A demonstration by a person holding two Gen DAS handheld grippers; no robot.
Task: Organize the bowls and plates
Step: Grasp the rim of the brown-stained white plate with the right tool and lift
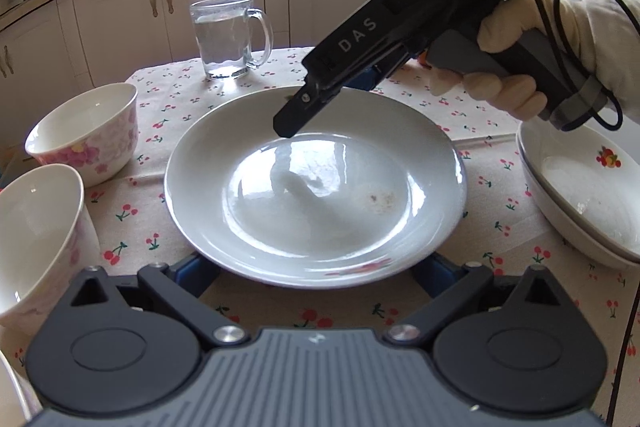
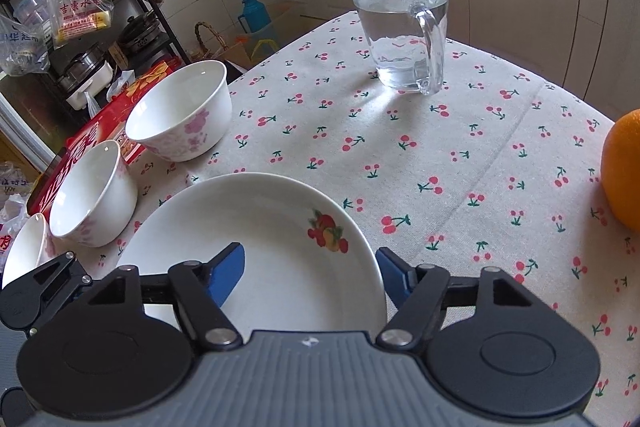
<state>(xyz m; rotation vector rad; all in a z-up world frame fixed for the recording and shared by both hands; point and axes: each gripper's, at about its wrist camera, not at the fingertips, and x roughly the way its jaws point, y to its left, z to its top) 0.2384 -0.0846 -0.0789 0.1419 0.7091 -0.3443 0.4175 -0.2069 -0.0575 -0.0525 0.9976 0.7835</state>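
A white plate point(image 1: 316, 187) with a fruit motif point(image 2: 328, 231) lies flat on the cherry-print tablecloth. My right gripper point(image 2: 311, 277) is shut on its far rim, with one blue pad inside the dish and the other against the outer edge. In the left wrist view a gloved hand point(image 1: 504, 27) holds that gripper, and its black finger point(image 1: 304, 111) rests on the plate's inner slope. My left gripper point(image 1: 314, 277) stands open, its blue fingers either side of the near rim. Two white bowls with pink flowers point(image 1: 88, 135) point(image 1: 36, 239) stand left of the plate.
A glass mug of water point(image 1: 228, 39) stands behind the plate. Stacked deep plates point(image 1: 580, 187) sit at the right table edge. An orange point(image 2: 624, 171) lies on the cloth. A red box point(image 2: 92, 135) and a cluttered shelf point(image 2: 80, 39) lie beyond the bowls.
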